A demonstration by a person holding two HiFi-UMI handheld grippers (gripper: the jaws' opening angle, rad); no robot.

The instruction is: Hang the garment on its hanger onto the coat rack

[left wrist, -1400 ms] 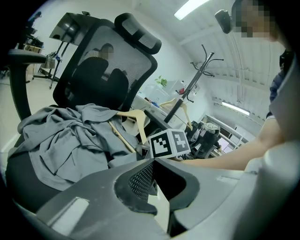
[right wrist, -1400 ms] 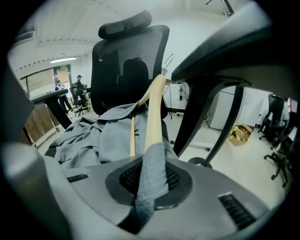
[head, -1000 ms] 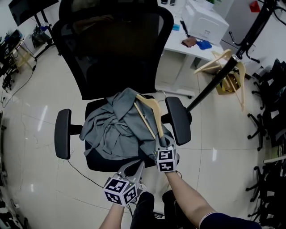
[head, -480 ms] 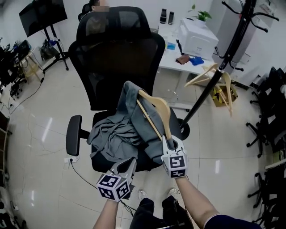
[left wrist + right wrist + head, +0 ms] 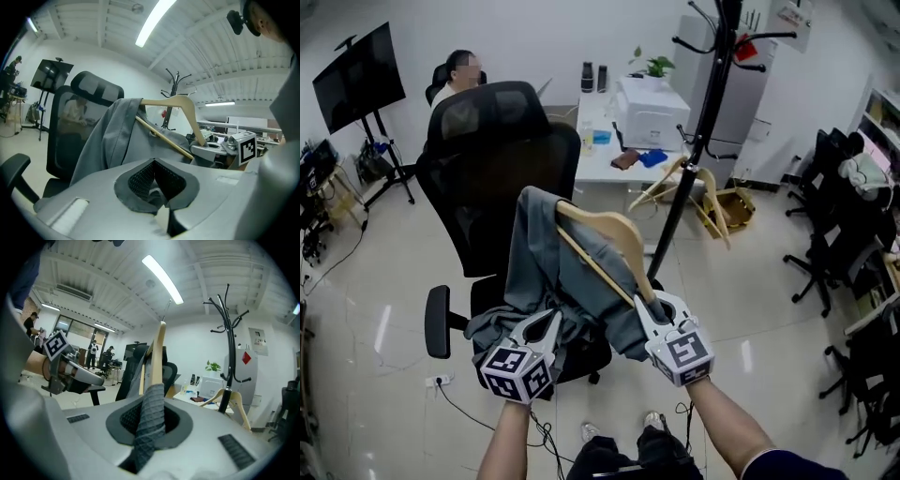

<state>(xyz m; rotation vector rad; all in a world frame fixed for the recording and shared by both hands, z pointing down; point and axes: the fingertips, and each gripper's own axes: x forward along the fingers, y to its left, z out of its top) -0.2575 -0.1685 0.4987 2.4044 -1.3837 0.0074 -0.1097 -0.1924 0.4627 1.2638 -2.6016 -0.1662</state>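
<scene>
With my right claw (image 5: 649, 305) clenched on one end of the hanger (image 5: 600, 225) and my left claw (image 5: 546, 323) apparently pinching the garment (image 5: 539, 253), both short of the coat rack (image 5: 698, 131), I fear the loosely draped garment may slide off on the way.

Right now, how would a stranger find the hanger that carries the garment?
In front of the black office chair, the right gripper holds a wooden hanger draped with a grey garment. Unlike the bare hangers on the coat rack behind, it carries clothing.
</scene>
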